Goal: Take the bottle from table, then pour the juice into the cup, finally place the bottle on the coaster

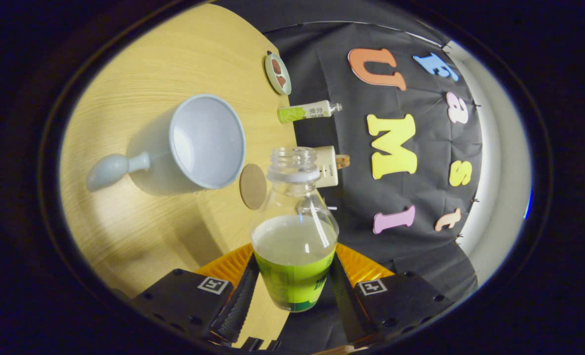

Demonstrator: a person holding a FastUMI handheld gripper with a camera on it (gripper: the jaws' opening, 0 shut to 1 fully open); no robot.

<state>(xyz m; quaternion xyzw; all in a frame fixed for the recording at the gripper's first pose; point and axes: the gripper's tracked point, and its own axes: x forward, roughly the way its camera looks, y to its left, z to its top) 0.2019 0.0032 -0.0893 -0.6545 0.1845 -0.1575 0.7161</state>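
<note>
My gripper is shut on a clear bottle with a green label, held low on its body between both fingers. The bottle has no cap and is about half full of pale juice. Its open mouth rises ahead of the fingers, close to the rim of a pale blue cup with a knobbed handle. The cup stands on the wooden table, and its inside looks empty. A round brown coaster lies on the table between the cup and the bottle's neck. I see no juice flowing.
The view is rolled, so the table lies to the left and the booth's wall to the right. Near the table's far edge are a small green-labelled bottle, a small round dish and a cream box behind the held bottle's mouth.
</note>
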